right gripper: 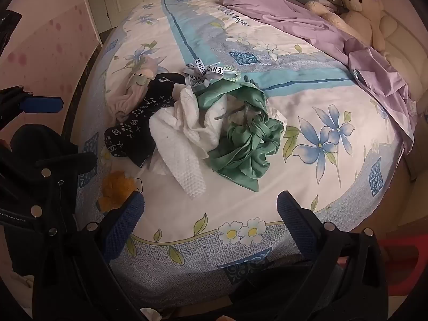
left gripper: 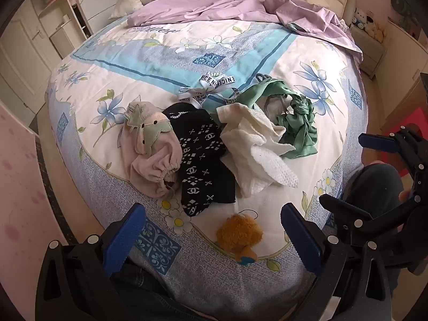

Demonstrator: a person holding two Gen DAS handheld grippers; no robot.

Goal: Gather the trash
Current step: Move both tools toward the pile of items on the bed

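Observation:
A heap of soft things lies on the floral bedspread (left gripper: 307,61): a pink pouch (left gripper: 149,147) with a green felt figure, a black patterned cloth (left gripper: 200,160), a white waffle cloth (left gripper: 256,144), a green satin cloth (left gripper: 294,117) and a printed white ribbon (left gripper: 211,88). A small orange plush (left gripper: 239,236) lies nearest the bed's front edge. My left gripper (left gripper: 211,238) hangs open above that plush, touching nothing. My right gripper (right gripper: 208,227) is open over bare bedspread (right gripper: 347,101), short of the white waffle cloth (right gripper: 182,147) and green satin cloth (right gripper: 246,139). The orange plush (right gripper: 115,190) lies beside its left finger.
A lilac sheet (left gripper: 240,8) is bunched at the head of the bed, with a cream teddy bear (right gripper: 363,10) and pillows behind it. A pink wall panel (left gripper: 18,187) stands left of the bed. Something red (right gripper: 401,262) sits on the floor at the right.

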